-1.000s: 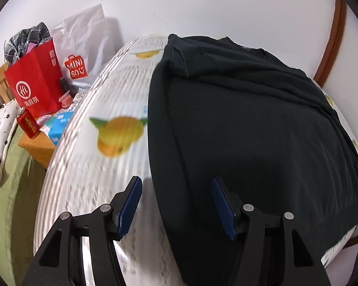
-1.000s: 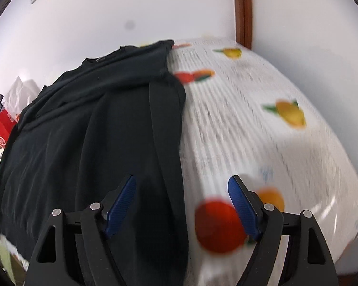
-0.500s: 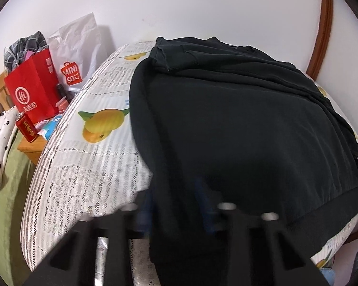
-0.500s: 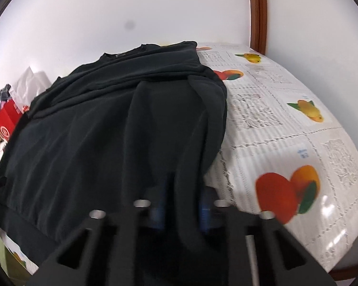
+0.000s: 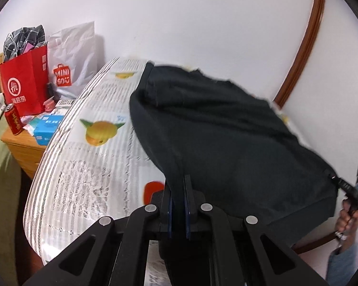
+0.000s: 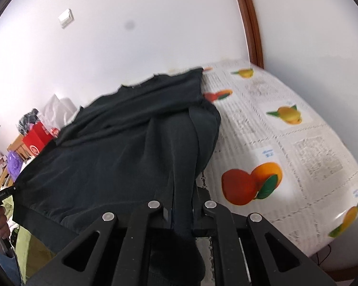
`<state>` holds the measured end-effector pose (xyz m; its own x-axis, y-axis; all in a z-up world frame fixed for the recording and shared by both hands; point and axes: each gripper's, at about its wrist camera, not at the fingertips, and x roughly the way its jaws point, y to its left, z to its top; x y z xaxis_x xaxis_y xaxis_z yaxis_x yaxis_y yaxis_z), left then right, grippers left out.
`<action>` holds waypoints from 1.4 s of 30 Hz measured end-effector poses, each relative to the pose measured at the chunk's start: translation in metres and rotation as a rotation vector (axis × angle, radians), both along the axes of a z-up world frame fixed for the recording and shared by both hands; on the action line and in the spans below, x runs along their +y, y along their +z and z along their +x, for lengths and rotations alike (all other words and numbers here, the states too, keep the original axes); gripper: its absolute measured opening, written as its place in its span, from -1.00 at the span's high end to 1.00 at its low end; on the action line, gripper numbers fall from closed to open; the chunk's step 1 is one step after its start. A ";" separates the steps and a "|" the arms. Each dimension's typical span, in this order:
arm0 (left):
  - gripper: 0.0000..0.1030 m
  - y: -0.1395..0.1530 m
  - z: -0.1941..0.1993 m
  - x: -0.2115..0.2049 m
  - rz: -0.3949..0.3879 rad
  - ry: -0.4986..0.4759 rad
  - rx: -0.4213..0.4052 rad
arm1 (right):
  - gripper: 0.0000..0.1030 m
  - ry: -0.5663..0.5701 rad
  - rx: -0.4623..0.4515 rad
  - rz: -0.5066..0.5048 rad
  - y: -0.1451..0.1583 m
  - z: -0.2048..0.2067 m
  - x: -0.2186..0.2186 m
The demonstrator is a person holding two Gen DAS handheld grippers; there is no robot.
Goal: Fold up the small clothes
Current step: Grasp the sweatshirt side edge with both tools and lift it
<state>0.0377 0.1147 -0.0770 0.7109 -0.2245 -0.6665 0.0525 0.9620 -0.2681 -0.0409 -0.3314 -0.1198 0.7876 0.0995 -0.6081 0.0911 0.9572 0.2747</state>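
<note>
Left hand-held gripper [image 5: 177,205]: clenching the near hem corner of the black shirt [image 5: 226,138], lifting it off the bed.
Right hand-held gripper [image 6: 182,211]: gripping the opposite near hem corner.
Shirt: draping from both grips across the fruit-print bedspread [image 6: 286,131], collar lying far.
Handling: looking soft, light, limp; sagging between grips, so holding corners seems best.
</note>
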 end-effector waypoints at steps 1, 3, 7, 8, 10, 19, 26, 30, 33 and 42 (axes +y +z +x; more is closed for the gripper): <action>0.86 0.005 -0.002 0.000 -0.004 -0.002 -0.017 | 0.87 0.005 -0.017 0.000 0.005 -0.003 0.000; 0.86 0.016 -0.003 0.000 0.004 0.004 -0.067 | 0.87 0.011 -0.057 -0.009 0.016 -0.005 0.000; 0.86 0.031 0.004 0.000 -0.004 0.032 -0.127 | 0.87 0.008 -0.133 0.002 0.034 -0.002 -0.004; 0.86 0.034 0.007 0.002 -0.008 0.034 -0.142 | 0.87 0.005 -0.157 0.009 0.039 0.001 -0.007; 0.86 0.040 0.017 0.001 0.010 0.049 -0.179 | 0.87 -0.005 -0.189 0.024 0.045 0.008 -0.011; 0.85 0.061 0.084 -0.016 0.090 0.116 -0.234 | 0.87 -0.057 -0.229 0.020 0.069 0.084 -0.020; 0.85 0.050 0.150 -0.023 0.105 0.167 -0.158 | 0.86 -0.068 -0.182 0.025 0.070 0.160 -0.019; 0.85 0.033 0.182 -0.024 0.143 0.193 -0.125 | 0.86 -0.082 -0.139 0.036 0.055 0.205 -0.020; 0.85 0.018 0.201 -0.025 0.191 0.207 -0.106 | 0.86 -0.107 -0.100 0.042 0.039 0.236 -0.023; 0.78 -0.030 0.234 -0.018 0.223 0.199 0.005 | 0.84 -0.133 0.031 0.017 -0.015 0.283 -0.025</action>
<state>0.2714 0.0965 -0.1074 0.7227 0.0710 -0.6875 -0.1439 0.9884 -0.0492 0.2422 -0.3562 -0.1344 0.7752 0.0057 -0.6317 0.2260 0.9313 0.2857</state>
